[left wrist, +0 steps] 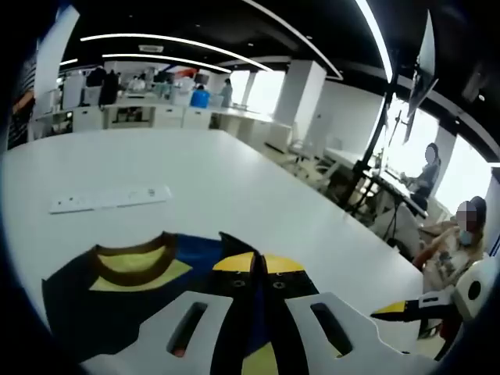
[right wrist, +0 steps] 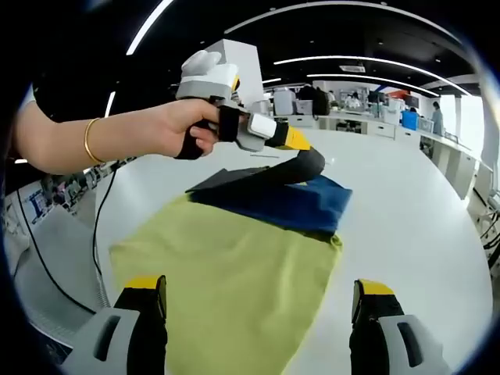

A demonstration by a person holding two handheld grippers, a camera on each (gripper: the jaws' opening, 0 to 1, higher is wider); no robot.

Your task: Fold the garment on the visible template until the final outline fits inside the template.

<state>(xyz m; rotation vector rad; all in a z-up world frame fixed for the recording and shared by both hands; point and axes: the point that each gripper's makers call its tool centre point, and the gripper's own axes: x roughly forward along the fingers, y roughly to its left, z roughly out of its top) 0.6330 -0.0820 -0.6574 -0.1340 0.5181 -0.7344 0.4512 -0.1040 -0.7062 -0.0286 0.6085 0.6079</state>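
- Left gripper view: the left claw point(left wrist: 258, 293) rises from the bottom centre of the frame, its two jaws pressed together on a fold of the garment point(left wrist: 141, 301), dark navy cloth with yellow showing between and beside the jaws.
- The garment spreads over the lower left and lower centre of the frame; a brown-edged neckline with a yellow inside sits left of the claw, on the white surface point(left wrist: 234, 180).
- A long white strip point(left wrist: 109, 198) lies flat on the surface at left centre, well apart from the garment.
- At the lower right edge of that frame, the yellow-tipped right claw point(left wrist: 410, 308) comes in.
- People sit at desks in the right background; more stand far off at upper left.
- Right gripper view: the right claw point(right wrist: 258, 301) stands wide open at the bottom, yellow-capped jaws far apart, holding nothing.
- Between and beyond the jaws lies a yellow-green sheet point(right wrist: 234, 281) on the surface; I cannot tell whether it is the template or part of the garment.
- Navy cloth lies across the far edge of the sheet, just right of frame centre.
- A hand point(right wrist: 176, 129) with a gold bangle point(right wrist: 89, 141) holds the left claw at upper centre, the claw tip touching the navy cloth.
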